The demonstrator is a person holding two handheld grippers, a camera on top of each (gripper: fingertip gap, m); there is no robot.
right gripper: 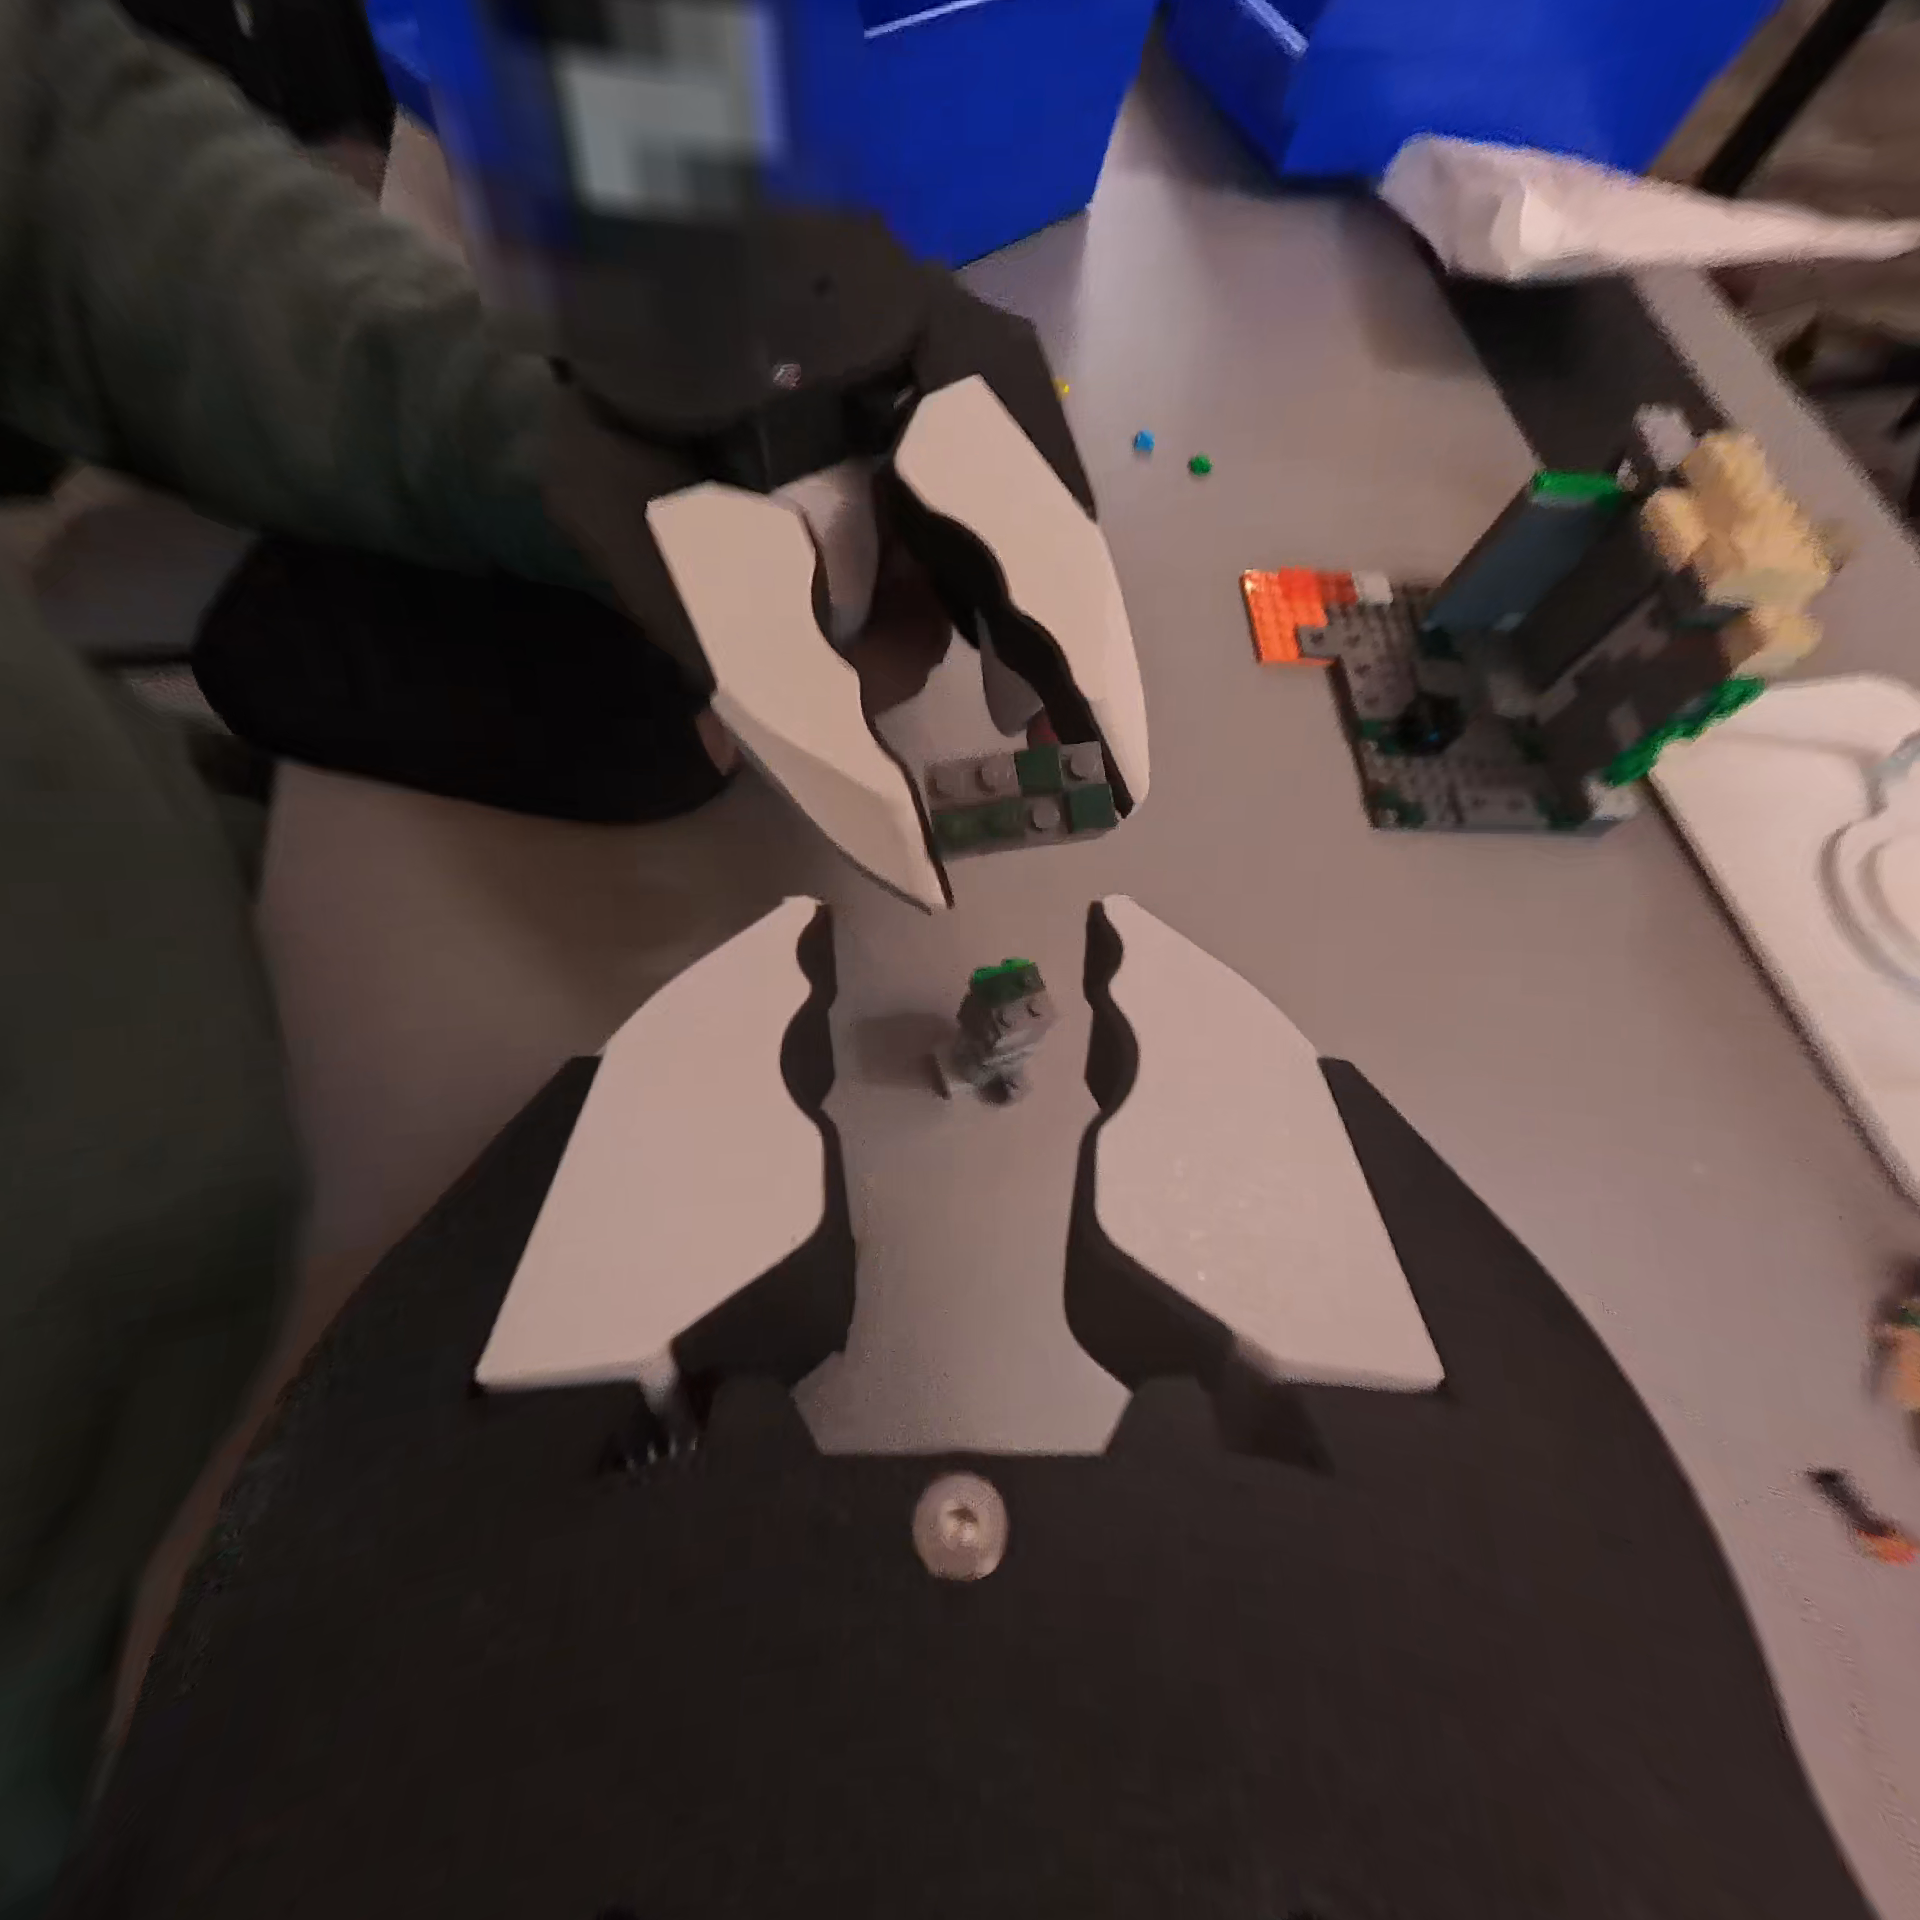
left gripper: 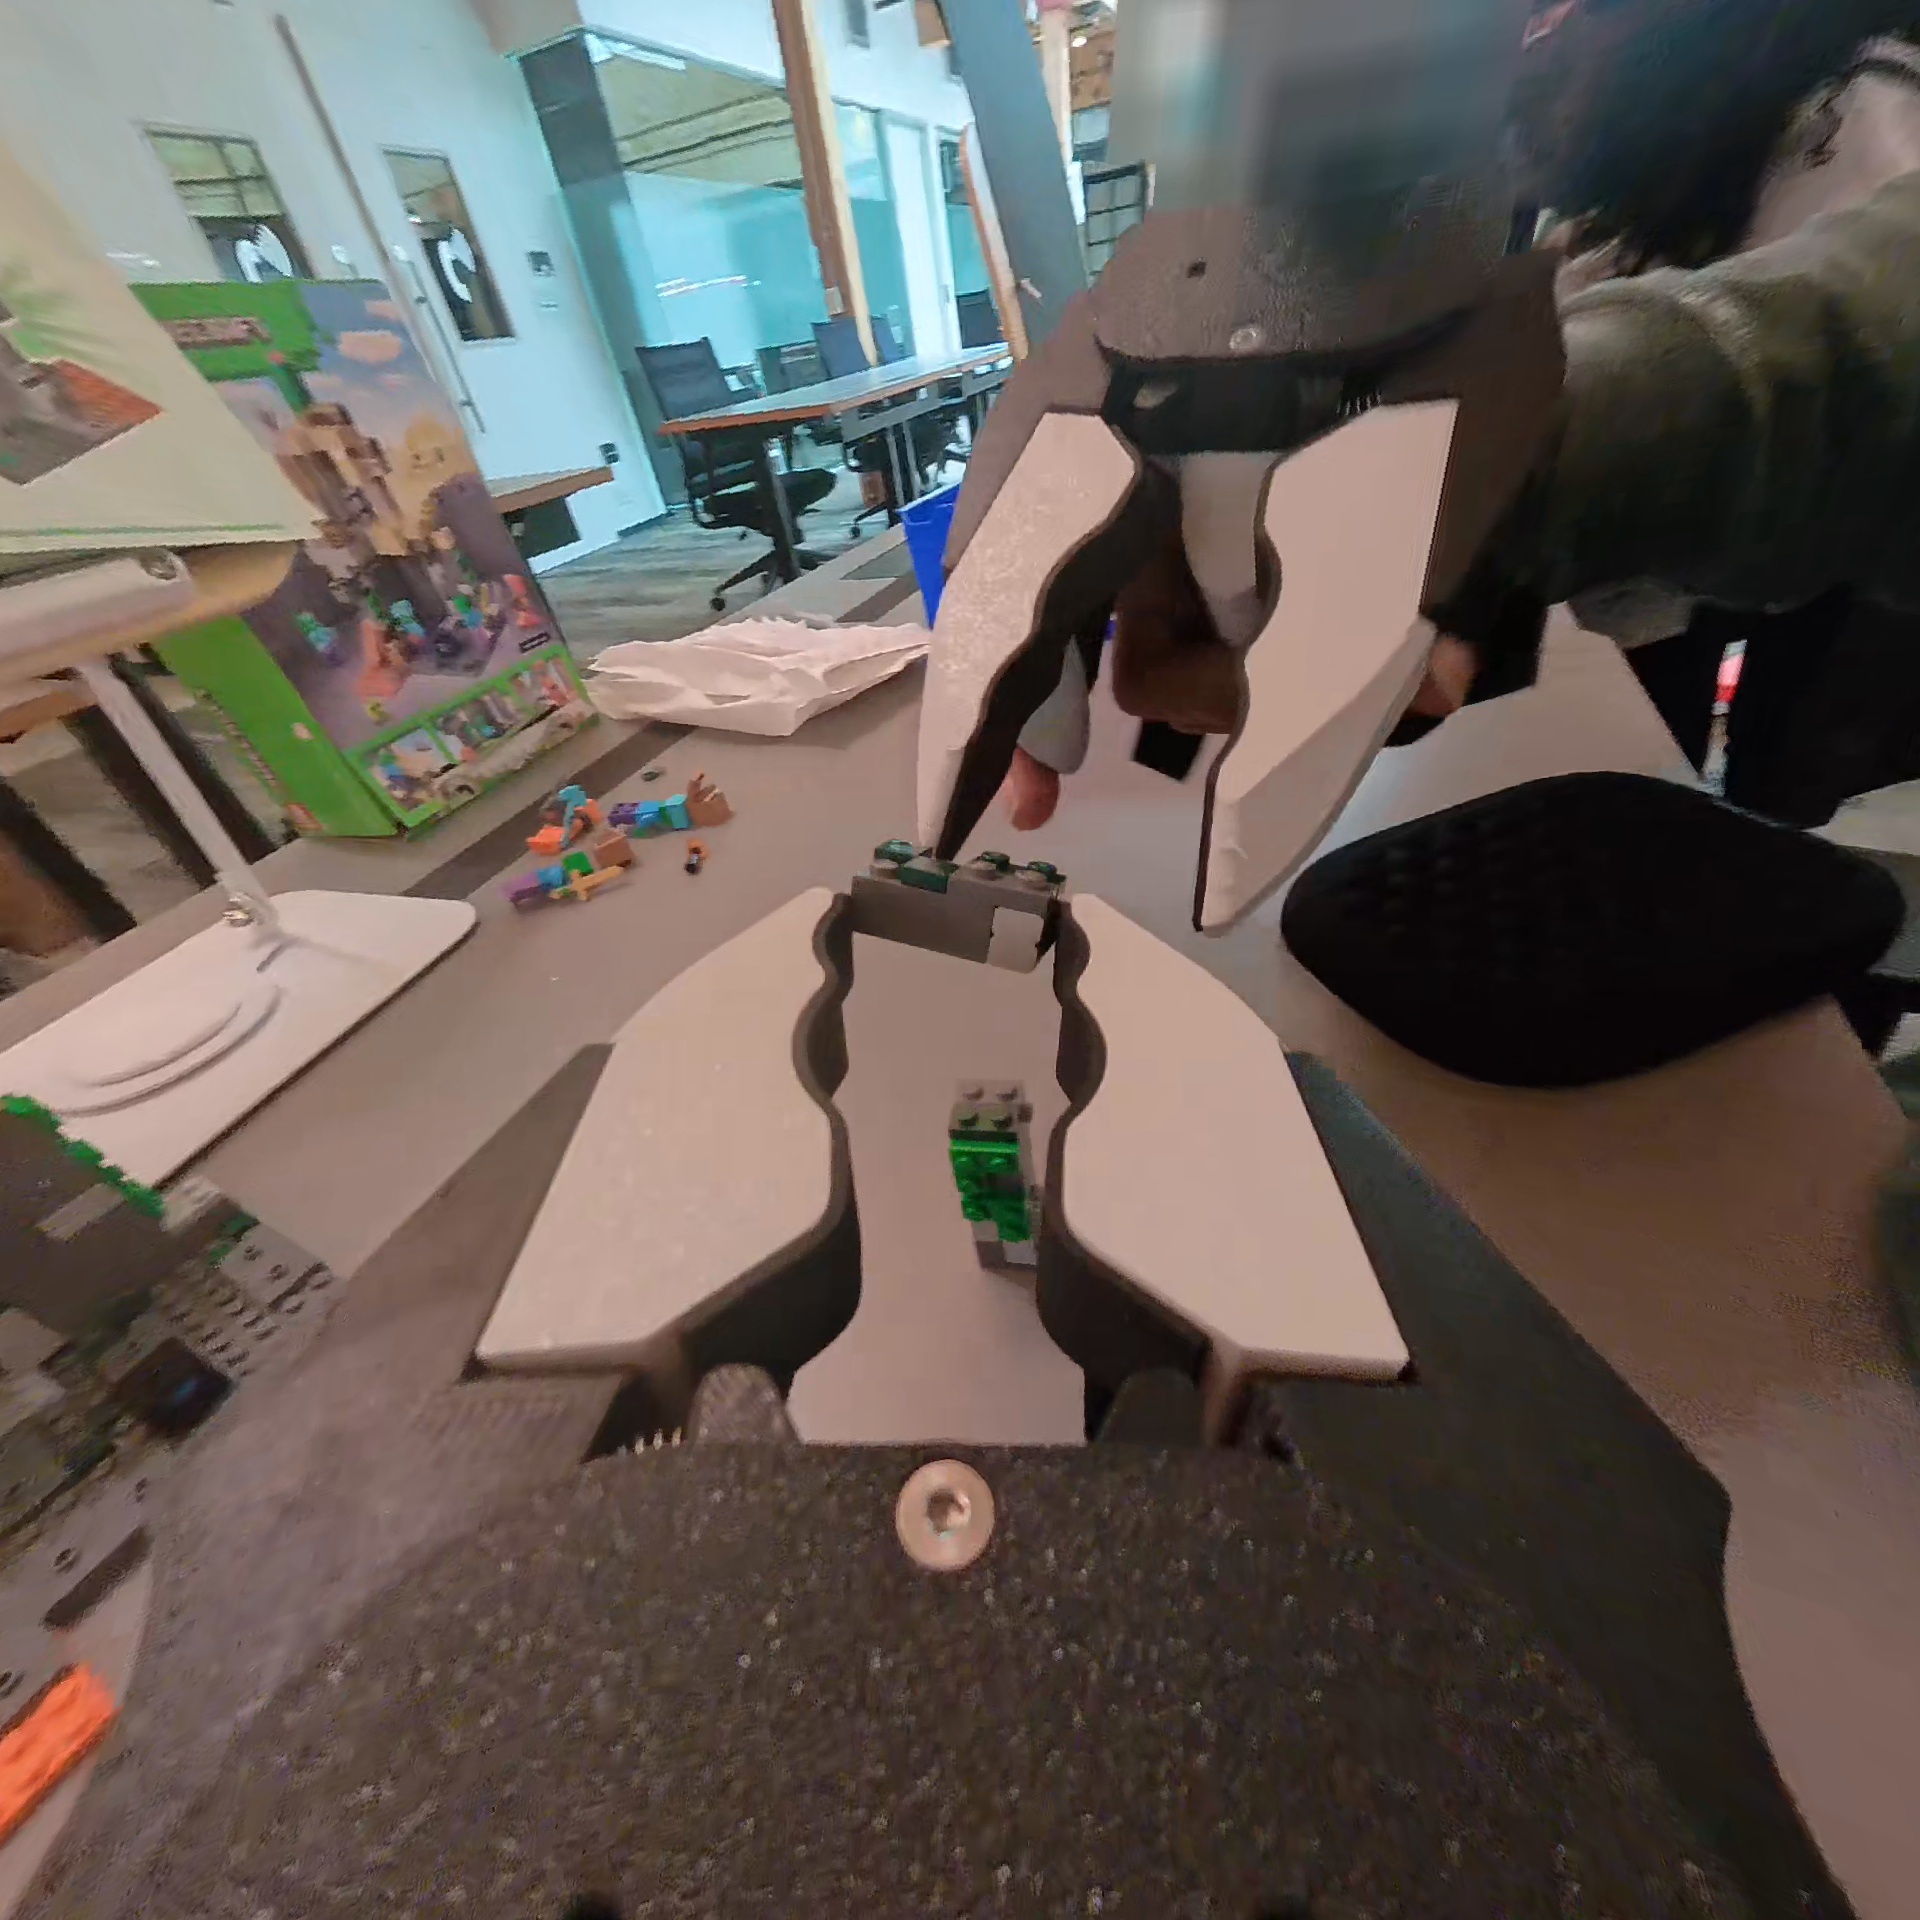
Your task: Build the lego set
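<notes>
Clamping studded grey-green brick block [left gripper: 961, 902] — left gripper [left gripper: 951, 914]; right gripper [right gripper: 961, 914] spread.

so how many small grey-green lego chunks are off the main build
2: a held chunk in the left gripper, and a standing chunk on the table nearby. More may be hidden.

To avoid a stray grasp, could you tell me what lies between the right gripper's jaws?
In the right wrist view, a small grey-and-green lego piece stands on the table between the right gripper's open jaws, untouched.
</notes>
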